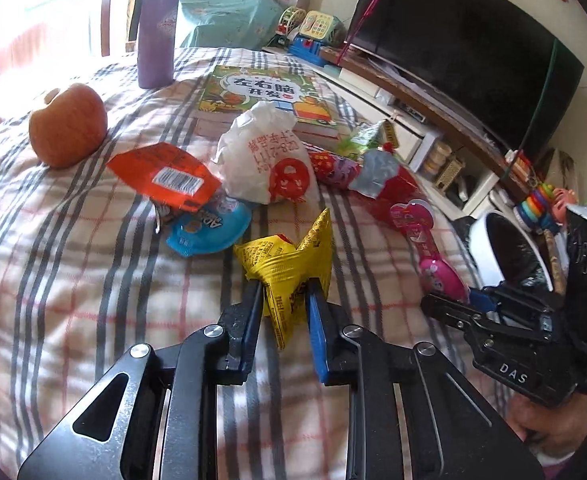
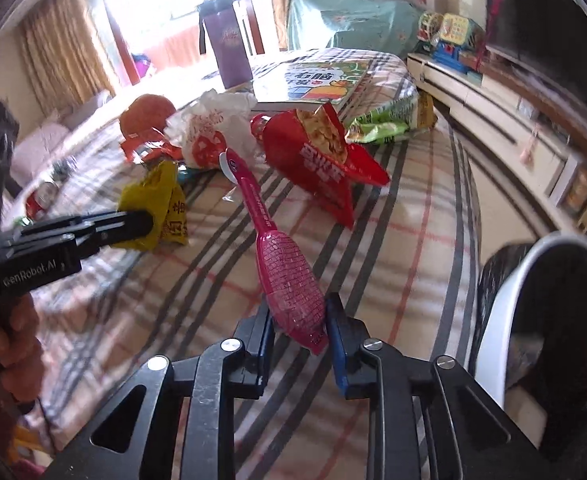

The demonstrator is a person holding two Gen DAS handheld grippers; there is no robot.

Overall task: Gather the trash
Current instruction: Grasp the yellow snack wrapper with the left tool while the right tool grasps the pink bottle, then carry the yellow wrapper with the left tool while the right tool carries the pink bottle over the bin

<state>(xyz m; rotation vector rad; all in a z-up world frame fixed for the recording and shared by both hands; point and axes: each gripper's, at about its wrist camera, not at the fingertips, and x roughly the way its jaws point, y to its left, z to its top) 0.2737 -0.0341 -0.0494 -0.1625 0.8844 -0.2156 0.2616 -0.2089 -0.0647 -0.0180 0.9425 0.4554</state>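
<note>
Nearest the left wrist camera: left gripper clenched on yellow wrapper, fingers pinching its lower end, crumpled upper part sticking up above plaid blanket. Nearest the right wrist camera: right gripper clenched on pink packet, fingers squeezing the bulbous near end, thin neck running away toward the pile. White bin with black liner just right of right gripper, at blanket edge. Further in, left to right: blue wrapper flat on blanket, orange wrapper overlapping it, white plastic bag with red print bunched beside both, red snack bag lying open, green snack bag behind red one. Apple left of pile, apart from wrappers. Beyond pile: picture book flat on blanket, purple tumbler upright at far left. Far side: dark TV screen over low cabinet, toys at its far end.
</note>
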